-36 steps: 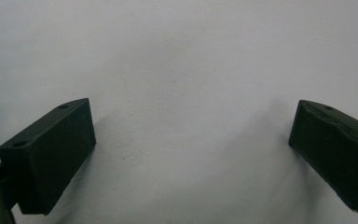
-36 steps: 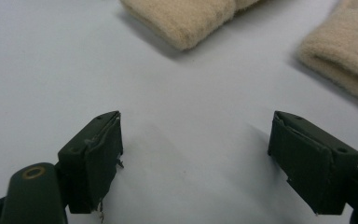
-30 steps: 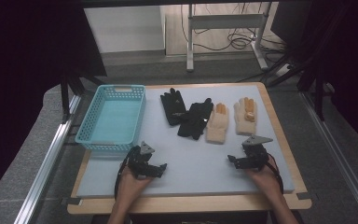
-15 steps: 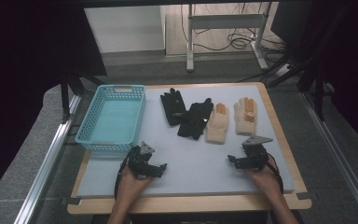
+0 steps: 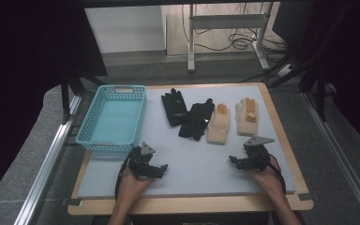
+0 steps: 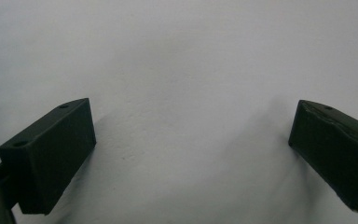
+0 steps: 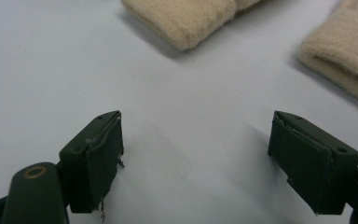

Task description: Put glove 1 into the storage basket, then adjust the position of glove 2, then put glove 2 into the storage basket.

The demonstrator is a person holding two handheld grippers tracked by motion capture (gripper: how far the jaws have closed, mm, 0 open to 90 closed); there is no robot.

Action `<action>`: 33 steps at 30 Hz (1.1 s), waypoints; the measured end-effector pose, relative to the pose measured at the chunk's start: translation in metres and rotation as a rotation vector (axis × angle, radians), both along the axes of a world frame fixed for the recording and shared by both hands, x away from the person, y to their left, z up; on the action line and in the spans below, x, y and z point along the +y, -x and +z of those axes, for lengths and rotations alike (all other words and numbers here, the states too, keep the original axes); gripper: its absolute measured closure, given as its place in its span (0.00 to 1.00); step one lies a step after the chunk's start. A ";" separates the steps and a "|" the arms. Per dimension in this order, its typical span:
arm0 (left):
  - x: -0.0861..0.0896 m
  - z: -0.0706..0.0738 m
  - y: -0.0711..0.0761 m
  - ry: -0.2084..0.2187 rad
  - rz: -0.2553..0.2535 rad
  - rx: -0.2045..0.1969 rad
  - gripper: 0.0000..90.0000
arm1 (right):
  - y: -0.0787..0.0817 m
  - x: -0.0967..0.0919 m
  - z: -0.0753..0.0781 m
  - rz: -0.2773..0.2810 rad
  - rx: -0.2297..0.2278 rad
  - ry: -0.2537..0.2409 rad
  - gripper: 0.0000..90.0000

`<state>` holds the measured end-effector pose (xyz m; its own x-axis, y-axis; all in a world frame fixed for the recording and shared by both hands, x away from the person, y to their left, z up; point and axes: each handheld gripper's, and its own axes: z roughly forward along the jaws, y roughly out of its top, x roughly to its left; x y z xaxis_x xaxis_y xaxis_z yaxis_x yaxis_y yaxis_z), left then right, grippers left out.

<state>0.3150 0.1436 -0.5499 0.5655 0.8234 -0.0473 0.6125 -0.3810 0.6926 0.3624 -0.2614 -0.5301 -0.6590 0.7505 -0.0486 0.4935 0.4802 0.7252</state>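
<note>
A: The right gripper [image 5: 242, 160] sits low near the front edge of the surface [image 5: 201, 164], jaws spread wide with nothing between them. The left gripper [image 5: 153, 167] is the same: wide, empty, resting toward the front-left.

B: Where are the gloves?

A: Four lie in a row toward the back edge. Two black gloves [image 5: 187, 115] overlap at the middle; the left beige glove [image 5: 218, 124] touches the black pair; the right beige glove [image 5: 247, 116] lies apart near the right edge. The basket [image 5: 91, 123] stands along the left edge.

B: Which first?

A: I'd judge the beige ones; in the right gripper view their cuffs [image 7: 182, 17] lie just ahead of the jaws. Come in low, pinch one cuff edge so a single layer lifts, and don't drag its neighbour.

B: Room to move?

A: Plenty: bare surface between grippers and gloves, and an open lane leftward to the basket. Mind the basket's near rim when carrying across.
</note>
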 end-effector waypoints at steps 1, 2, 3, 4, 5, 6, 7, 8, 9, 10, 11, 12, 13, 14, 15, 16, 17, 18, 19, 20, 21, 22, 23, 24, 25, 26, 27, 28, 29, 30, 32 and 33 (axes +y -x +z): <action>0.000 0.000 0.000 0.000 0.000 0.000 0.01 | 0.000 0.000 0.000 0.000 0.000 0.000 0.20; 0.000 0.000 0.000 0.003 0.003 0.001 0.01 | 0.000 0.000 0.000 0.003 -0.002 -0.001 0.20; 0.000 0.000 0.000 0.000 0.000 0.000 0.01 | 0.000 0.000 0.000 0.004 0.001 -0.004 0.20; 0.000 0.000 0.000 0.000 0.000 0.000 0.01 | 0.000 0.000 0.000 0.004 0.001 -0.004 0.20; 0.000 0.000 0.000 0.001 0.000 0.000 0.01 | 0.000 0.000 0.000 0.005 0.002 -0.003 0.20; 0.000 0.000 0.000 0.000 0.000 0.000 0.01 | -0.001 0.000 0.001 0.009 0.004 -0.013 0.20; 0.000 0.000 0.000 0.000 0.000 0.000 0.01 | -0.001 0.000 0.001 0.009 0.004 -0.013 0.20; 0.000 0.000 0.000 0.000 0.000 0.000 0.01 | -0.001 0.001 0.001 0.010 0.004 -0.014 0.20; 0.000 0.000 0.000 0.001 0.000 0.000 0.01 | -0.002 0.002 0.003 0.009 0.004 -0.022 0.20; 0.000 0.000 0.000 0.001 0.000 0.000 0.01 | -0.002 0.002 0.003 0.009 0.004 -0.022 0.20; 0.000 0.000 0.000 0.003 0.004 0.001 0.01 | -0.003 0.003 0.003 0.011 0.006 -0.024 0.20; 0.000 0.000 0.000 0.001 0.000 0.000 0.01 | -0.004 0.006 0.005 0.015 0.005 -0.026 0.20; 0.000 0.000 0.000 0.001 0.000 0.000 0.01 | -0.004 0.006 0.005 0.015 0.005 -0.026 0.20; 0.000 0.000 0.000 0.003 0.004 0.001 0.01 | -0.007 0.009 0.006 0.019 0.012 -0.035 0.20; 0.000 0.000 0.000 0.003 0.004 0.001 0.01 | -0.007 0.009 0.006 0.019 0.012 -0.035 0.20; 0.000 0.000 0.000 0.003 0.004 0.001 0.01 | -0.009 0.013 0.008 0.024 0.013 -0.037 0.20; 0.000 0.000 0.000 0.003 0.004 0.001 0.01 | -0.009 0.013 0.008 0.024 0.013 -0.037 0.20; 0.000 0.000 0.000 0.003 0.004 0.001 0.01 | -0.010 0.015 0.009 0.025 0.014 -0.038 0.20; 0.000 0.000 0.000 0.003 0.004 0.001 0.01 | -0.014 0.021 0.012 0.029 0.016 -0.044 0.20; 0.000 0.000 0.000 0.003 0.004 0.001 0.01 | -0.014 0.021 0.012 0.029 0.016 -0.044 0.20; 0.000 0.000 0.000 0.003 0.004 0.001 0.01 | -0.016 0.023 0.012 0.030 0.018 -0.048 0.20; 0.000 0.000 0.000 0.003 0.004 0.001 0.01 | -0.018 0.026 0.014 0.033 0.023 -0.050 0.20; 0.000 0.000 0.000 0.003 0.004 0.001 0.01 | -0.022 0.031 0.015 0.036 0.023 -0.050 0.20; 0.000 0.000 0.000 0.002 0.002 0.000 0.01 | -0.023 0.033 0.016 0.037 0.023 -0.048 0.20; 0.000 0.000 0.000 0.002 0.004 0.001 0.01 | -0.025 0.036 0.016 0.038 0.025 -0.050 0.20; 0.000 0.000 0.000 0.002 0.004 0.001 0.01 | -0.027 0.039 0.017 0.040 0.027 -0.053 0.20; 0.000 0.000 0.000 0.002 0.004 0.001 0.01 | -0.029 0.043 0.018 0.043 0.028 -0.053 0.20; 0.000 0.000 0.000 0.002 0.004 0.001 0.01 | -0.029 0.043 0.018 0.043 0.028 -0.053 0.20; 0.000 0.000 0.000 0.004 0.004 0.002 0.01 | -0.033 0.050 0.019 0.048 0.028 -0.049 0.20; 0.000 0.000 0.000 0.004 0.004 0.001 0.01 | -0.034 0.052 0.020 0.050 0.031 -0.049 0.20; 0.000 0.000 0.000 0.004 0.005 0.001 0.01 | -0.036 0.056 0.021 0.049 0.036 -0.049 0.20; 0.000 0.000 0.000 0.004 0.005 0.001 0.01 | -0.039 0.059 0.022 0.049 0.038 -0.049 0.20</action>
